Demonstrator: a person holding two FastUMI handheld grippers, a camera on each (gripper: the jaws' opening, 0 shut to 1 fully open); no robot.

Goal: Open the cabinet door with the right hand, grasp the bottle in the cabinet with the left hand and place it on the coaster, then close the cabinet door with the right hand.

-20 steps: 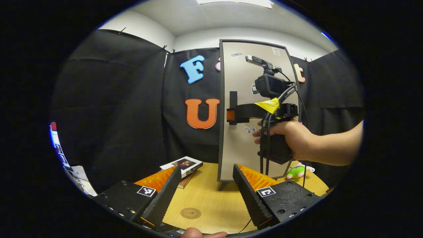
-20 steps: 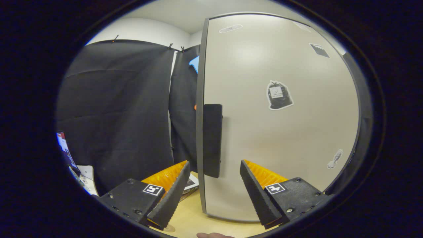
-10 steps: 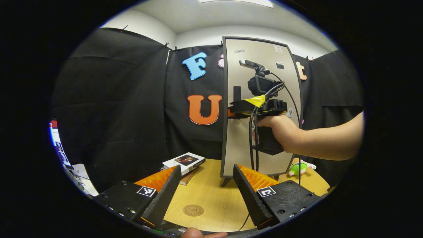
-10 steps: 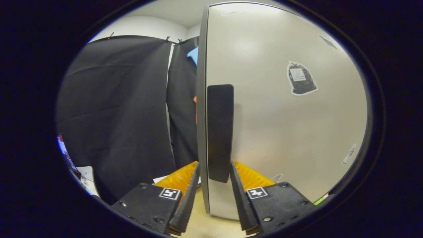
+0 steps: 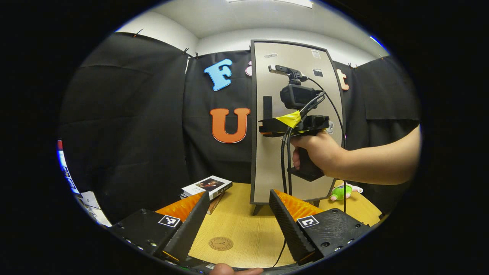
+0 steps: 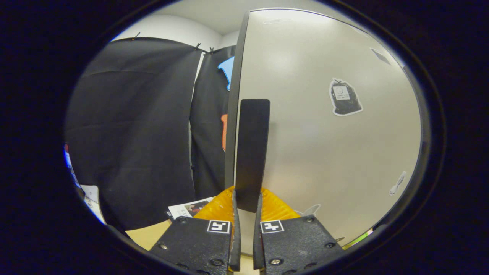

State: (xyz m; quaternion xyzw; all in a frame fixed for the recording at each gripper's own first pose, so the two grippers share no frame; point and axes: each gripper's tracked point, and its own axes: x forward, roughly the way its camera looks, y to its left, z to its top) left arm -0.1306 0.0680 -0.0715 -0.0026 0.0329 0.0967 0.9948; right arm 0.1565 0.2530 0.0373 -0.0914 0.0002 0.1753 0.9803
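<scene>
A tall beige cabinet [image 5: 298, 126] with a dark frame stands on the wooden table [image 5: 244, 225], its door [image 6: 324, 145] closed. The door's black vertical handle [image 6: 251, 152] sits by the left edge. My right gripper [image 6: 244, 214] is shut on the lower end of that handle, both fingers pressing its sides. In the left gripper view, that gripper [image 5: 267, 128] is at the handle [image 5: 267, 109], held by a hand [image 5: 317, 152]. My left gripper [image 5: 238, 221] hangs open over the table, nothing between its fingers. A round brown coaster [image 5: 221, 243] lies on the table just below it. The bottle is hidden.
A stack of books [image 5: 206, 188] lies on the table left of the cabinet. A small green plush toy [image 5: 342, 192] sits to the cabinet's right. Black cloth walls the booth behind and on both sides.
My right gripper moved up to the door handle and its fingers went from wide open to shut on it. The left gripper stayed open and barely shifted.
</scene>
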